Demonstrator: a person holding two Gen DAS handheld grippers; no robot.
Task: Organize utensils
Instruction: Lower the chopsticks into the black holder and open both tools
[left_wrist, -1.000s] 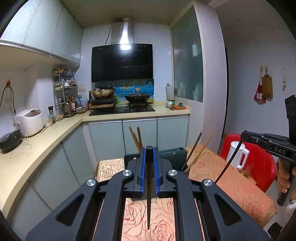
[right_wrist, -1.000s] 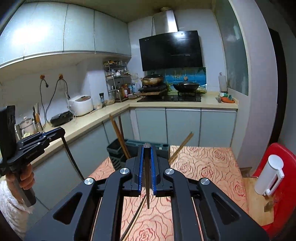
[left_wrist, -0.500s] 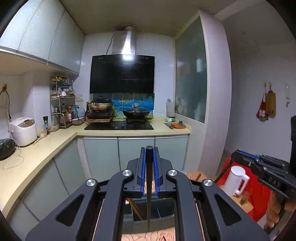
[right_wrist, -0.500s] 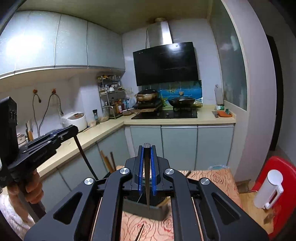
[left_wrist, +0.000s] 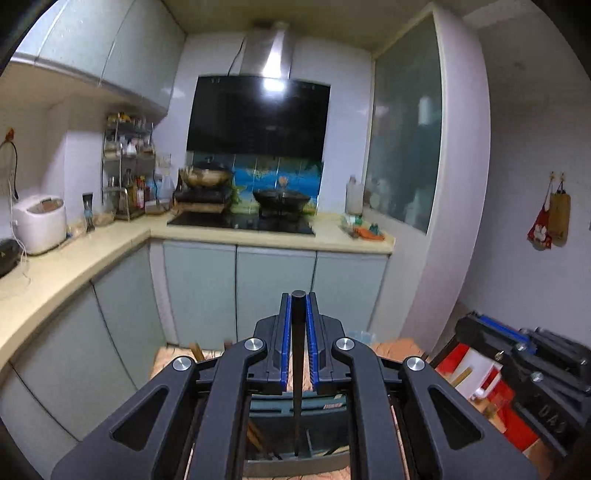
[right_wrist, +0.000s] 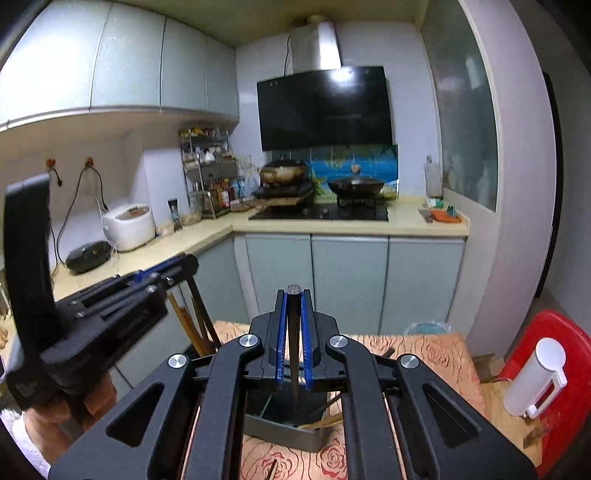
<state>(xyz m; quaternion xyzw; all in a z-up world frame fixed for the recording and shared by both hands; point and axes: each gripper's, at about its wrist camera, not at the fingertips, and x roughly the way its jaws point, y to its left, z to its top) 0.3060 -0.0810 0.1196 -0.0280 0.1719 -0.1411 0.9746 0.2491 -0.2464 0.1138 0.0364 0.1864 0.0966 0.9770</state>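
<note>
We judged the step in hand to be lowering two chopsticks into the dark utensil holder (right_wrist: 295, 428) that stood on the desk (right_wrist: 436, 354) under its rose-patterned cloth, and to do it well we needed each stick's lower tip brought over an open slot before any release, with the holder's near wall kept clear and the two grippers held apart so they would not knock together. The holder sat directly ahead of and below both grippers, its rim partly hidden behind the linkages; a few brown chopsticks (right_wrist: 199, 325) already leaned out of it toward the left in the right wrist view, and one loose stick (right_wrist: 272, 468) lay on the cloth in front of it. The left gripper (left_wrist: 298, 332) had its jaws clenched on a black chopstick (left_wrist: 297, 387) that hung nearly upright, its tip down at the holder's opening. The right gripper (right_wrist: 293, 332) likewise had its jaws clamped on a dark brown chopstick (right_wrist: 293, 369), thin and tapered, pointing down into the holder. We could not tell which compartment either tip was over. Both sticks looked slim, rigid and smooth, so we thought they might slide or tilt if let go too high.
</note>
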